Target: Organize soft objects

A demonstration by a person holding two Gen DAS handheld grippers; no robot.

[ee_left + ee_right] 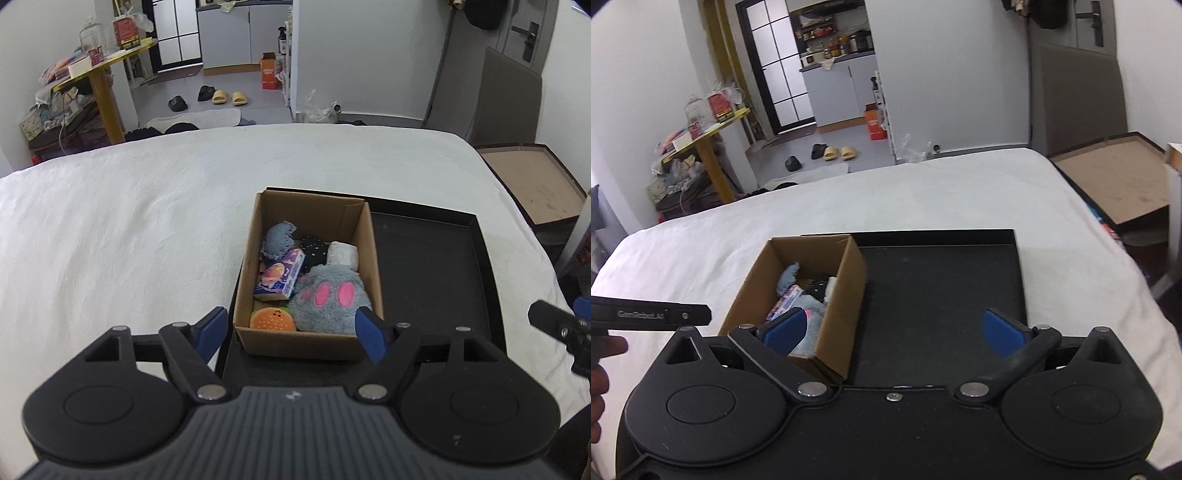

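Your soft things are already gathered in the cardboard box, which sits at the left end of the black tray on the white bed: the grey plush with pink spots, the burger toy, the tissue pack, a blue-grey plush, a dark spotted piece and a white roll. Your left gripper hangs just above the box's near edge, jaws spread and empty. Your right gripper is over the bare tray beside the box, jaws as wide as they go, holding nothing. I judge you are at the release-and-withdraw step, perhaps the last one. The rest of the tray and the bed show no loose item, so next, look round for anything left out; if nothing is, lift both grippers clear without nudging the box
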